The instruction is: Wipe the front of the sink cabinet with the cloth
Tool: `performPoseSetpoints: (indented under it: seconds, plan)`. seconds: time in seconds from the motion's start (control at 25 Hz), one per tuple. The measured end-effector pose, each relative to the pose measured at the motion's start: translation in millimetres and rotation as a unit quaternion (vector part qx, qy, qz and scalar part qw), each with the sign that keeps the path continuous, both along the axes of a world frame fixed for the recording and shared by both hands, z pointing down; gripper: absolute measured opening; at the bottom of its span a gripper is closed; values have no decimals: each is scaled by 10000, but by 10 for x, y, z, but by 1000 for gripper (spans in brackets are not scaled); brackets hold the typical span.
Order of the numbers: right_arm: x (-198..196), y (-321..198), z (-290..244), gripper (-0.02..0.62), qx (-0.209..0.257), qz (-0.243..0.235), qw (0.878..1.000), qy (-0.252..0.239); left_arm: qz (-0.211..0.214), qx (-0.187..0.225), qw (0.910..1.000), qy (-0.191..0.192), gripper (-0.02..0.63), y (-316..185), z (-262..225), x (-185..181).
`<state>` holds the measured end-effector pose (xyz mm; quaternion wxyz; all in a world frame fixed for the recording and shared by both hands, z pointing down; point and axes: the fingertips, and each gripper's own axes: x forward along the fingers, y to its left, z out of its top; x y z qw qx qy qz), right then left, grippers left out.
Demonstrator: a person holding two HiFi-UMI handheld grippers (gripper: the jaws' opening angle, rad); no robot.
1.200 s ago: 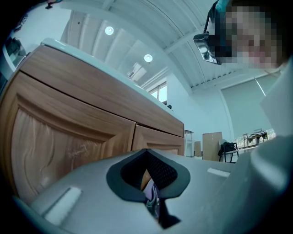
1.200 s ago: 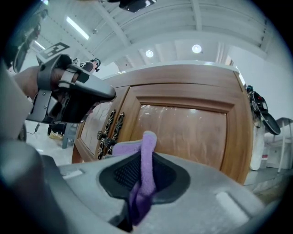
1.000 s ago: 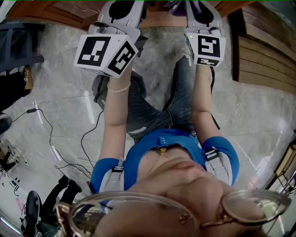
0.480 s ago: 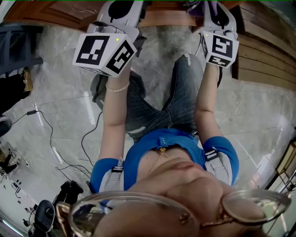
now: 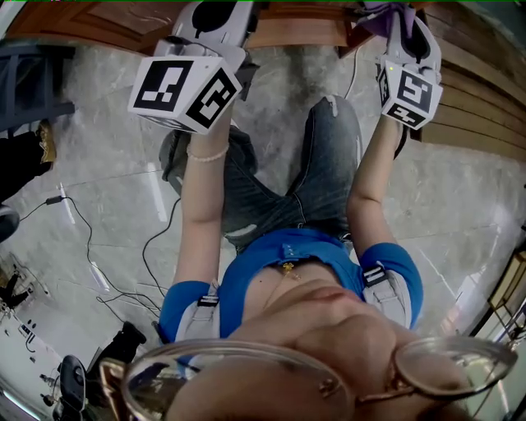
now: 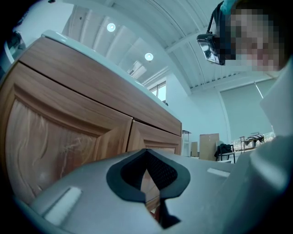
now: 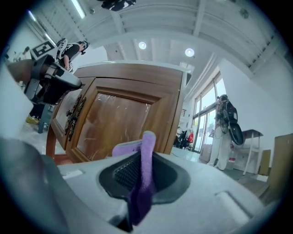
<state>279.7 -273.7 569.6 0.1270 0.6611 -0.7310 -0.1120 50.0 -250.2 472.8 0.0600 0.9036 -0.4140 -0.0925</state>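
The wooden sink cabinet (image 5: 123,18) runs along the top of the head view, and its panelled doors (image 6: 68,132) fill the left gripper view under a white counter edge (image 6: 91,52). My right gripper (image 5: 394,20) is shut on a purple cloth (image 7: 145,173), which sticks up between its pads close to the cabinet's door (image 7: 119,121) near the right corner. The cloth (image 5: 376,16) also peeks past that gripper in the head view. My left gripper (image 6: 153,194) is held up in front of the doors, jaws together with nothing in them. It shows as a grey body (image 7: 50,82) at the left of the right gripper view.
Dark ornate handles (image 7: 75,114) sit where the doors meet. Wooden slats (image 5: 472,99) stand to the right of the cabinet. Cables (image 5: 90,247) trail over the marble floor (image 5: 460,205) at left, beside dark gear (image 5: 25,156). My knees (image 5: 329,140) are close under the grippers.
The right gripper has carried the cloth to the right and farther up toward the cabinet's right end. The left gripper has stayed almost still.
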Motion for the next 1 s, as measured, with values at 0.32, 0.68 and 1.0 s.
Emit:
performPoseSetpoints:
  seconds: [0.32,0.68,1.0]
  plan:
    - [79,0,20,55,96,89,9999,-80,-13,-89,10000,-33,2,-2,33,-1]
    - [88,-6,202,55,-46,112,9999,-115,-40,-89,9999,-26,2,-5,19,-21]
    - [102,-21,600,55,-460,173,9987,-133,16,-82,10000,-28,2,27,9,7]
